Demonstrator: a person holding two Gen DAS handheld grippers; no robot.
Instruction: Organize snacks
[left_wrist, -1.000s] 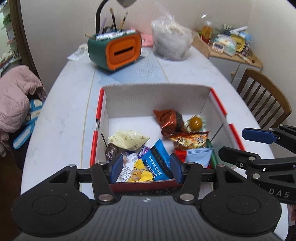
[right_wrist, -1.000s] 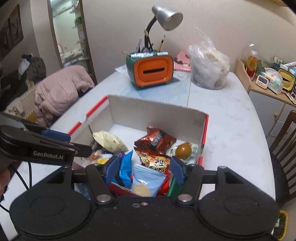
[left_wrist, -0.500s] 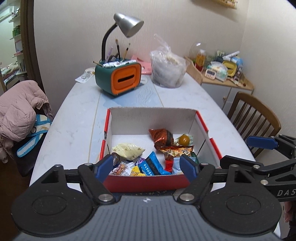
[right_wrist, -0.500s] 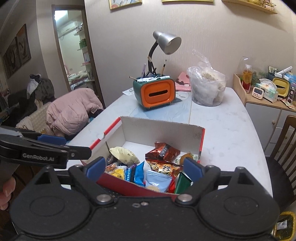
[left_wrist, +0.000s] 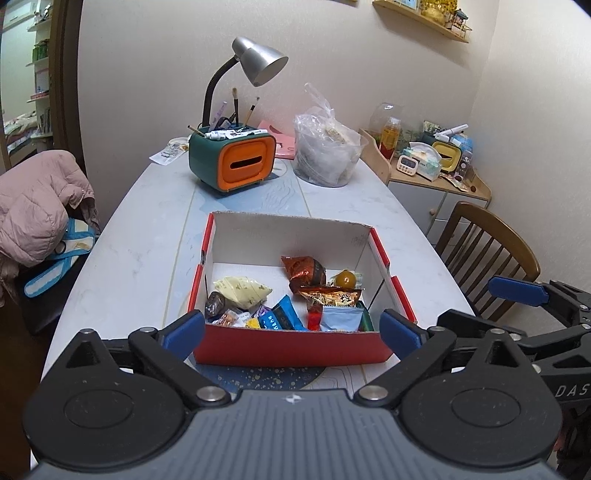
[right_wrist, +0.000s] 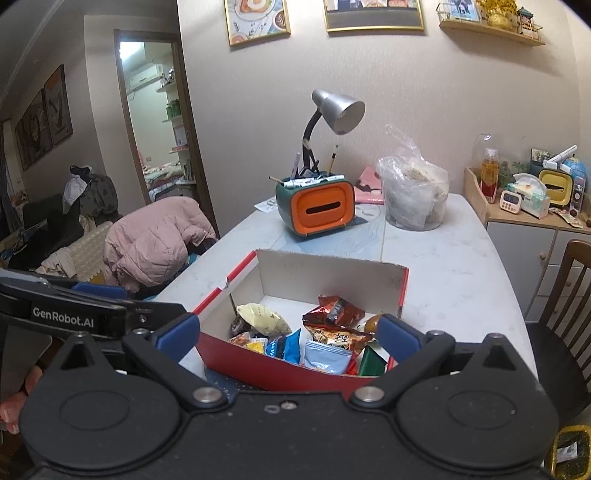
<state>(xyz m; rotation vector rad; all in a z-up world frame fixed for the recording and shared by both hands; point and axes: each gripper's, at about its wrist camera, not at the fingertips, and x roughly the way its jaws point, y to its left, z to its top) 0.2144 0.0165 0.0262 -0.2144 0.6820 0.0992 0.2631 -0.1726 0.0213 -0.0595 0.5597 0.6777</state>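
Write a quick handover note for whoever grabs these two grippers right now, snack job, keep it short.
Left gripper: jaws opening, nothing between them.
Right gripper: jaws opening, also empty.
Red box sits on the table, both grippers just short of its near wall.
Snacks lie loose inside, mostly piled toward the near end; none visible on the table outside.
Done: snacks are in the box.
Left: probably only tidying them, if wanted.

You get soft, dim indoor light, a brighter doorway (right_wrist: 147, 122) behind, sharp focus, and fisheye-bent edges.
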